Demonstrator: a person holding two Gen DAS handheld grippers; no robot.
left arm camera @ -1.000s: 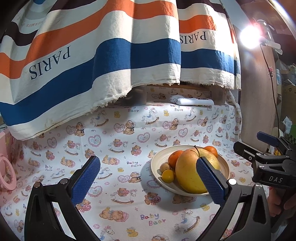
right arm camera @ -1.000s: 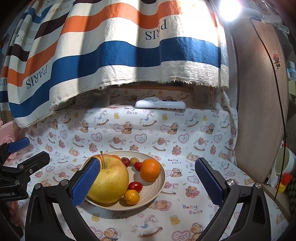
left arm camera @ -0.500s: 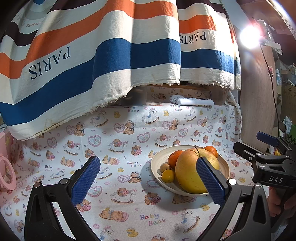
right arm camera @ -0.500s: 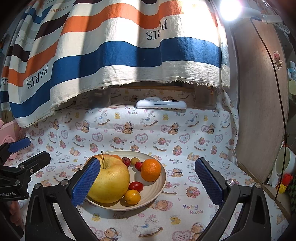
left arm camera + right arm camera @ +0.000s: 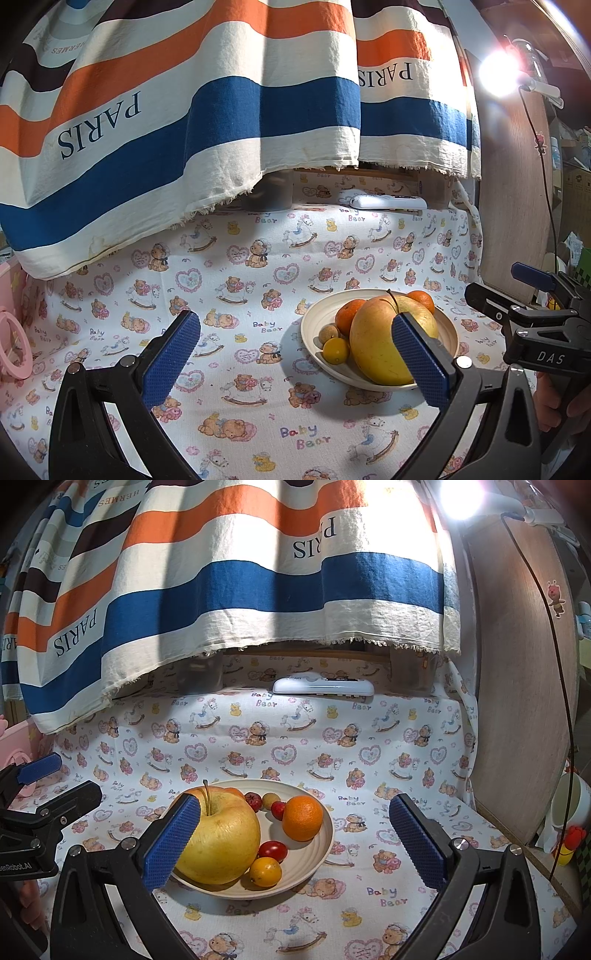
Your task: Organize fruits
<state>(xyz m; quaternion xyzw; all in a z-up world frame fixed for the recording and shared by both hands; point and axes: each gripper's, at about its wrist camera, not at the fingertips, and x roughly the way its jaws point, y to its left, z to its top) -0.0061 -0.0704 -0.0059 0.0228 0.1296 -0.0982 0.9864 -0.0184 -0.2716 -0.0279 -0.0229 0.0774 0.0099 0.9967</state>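
Observation:
A cream plate (image 5: 325,834) (image 5: 310,321) on the bear-print cloth holds a big yellow apple (image 5: 221,842) (image 5: 380,343), an orange (image 5: 302,818) (image 5: 349,319), a red cherry tomato (image 5: 272,850), a small yellow fruit (image 5: 265,871) (image 5: 335,350) and a few little fruits behind. My right gripper (image 5: 293,842) is open above the plate's right half, its left pad in front of the apple. My left gripper (image 5: 295,363) is open, left of the plate, its right pad overlapping the apple. Nothing is held by either.
A striped PARIS cloth (image 5: 236,583) hangs over the back. A white remote (image 5: 323,686) lies at the rear. A wooden panel (image 5: 517,701) stands on the right, with a mug (image 5: 565,805) beside it. A pink object (image 5: 13,347) sits far left. A lamp (image 5: 460,494) glares above.

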